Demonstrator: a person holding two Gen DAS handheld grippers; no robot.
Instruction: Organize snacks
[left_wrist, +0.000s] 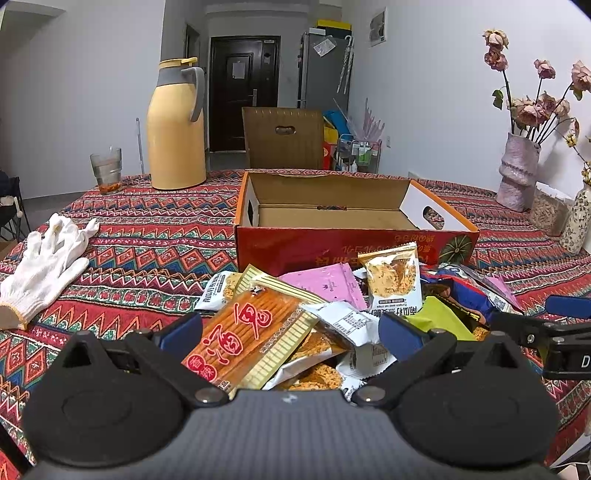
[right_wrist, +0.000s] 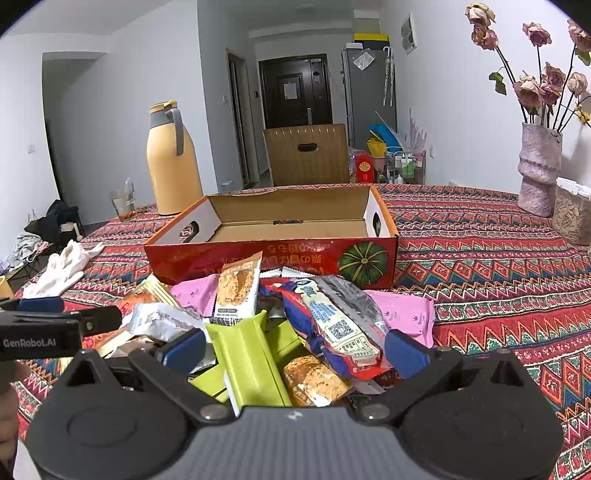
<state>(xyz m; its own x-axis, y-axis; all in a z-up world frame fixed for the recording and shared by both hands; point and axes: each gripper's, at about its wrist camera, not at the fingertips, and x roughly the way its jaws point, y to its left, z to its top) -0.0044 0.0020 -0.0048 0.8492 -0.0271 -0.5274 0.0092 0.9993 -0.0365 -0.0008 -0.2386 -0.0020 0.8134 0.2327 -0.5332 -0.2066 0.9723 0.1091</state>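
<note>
"GenRobot.AI" on the left hand-held gripper (right_wrist: 55, 306) body

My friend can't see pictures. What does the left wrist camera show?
An open left hand-held gripper hovers over a pile of snack packets, with an orange packet between its fingers. Behind the pile sits an empty red cardboard box on a patterned tablecloth, with a white glove at left.

A patterned red tablecloth (left_wrist: 155, 221) covers the table. On it, a yellow thermos jug (left_wrist: 176, 125) stands upright at the far left edge, a glass (left_wrist: 106, 170) just left of it. A white glove (left_wrist: 44, 266) lies flat nearer. At the right, a pink vase (left_wrist: 517, 173) holds dried roses (left_wrist: 532, 107). A brown chair (left_wrist: 283, 137) stands behind the table, a dark door (left_wrist: 243, 92) beyond.
</note>
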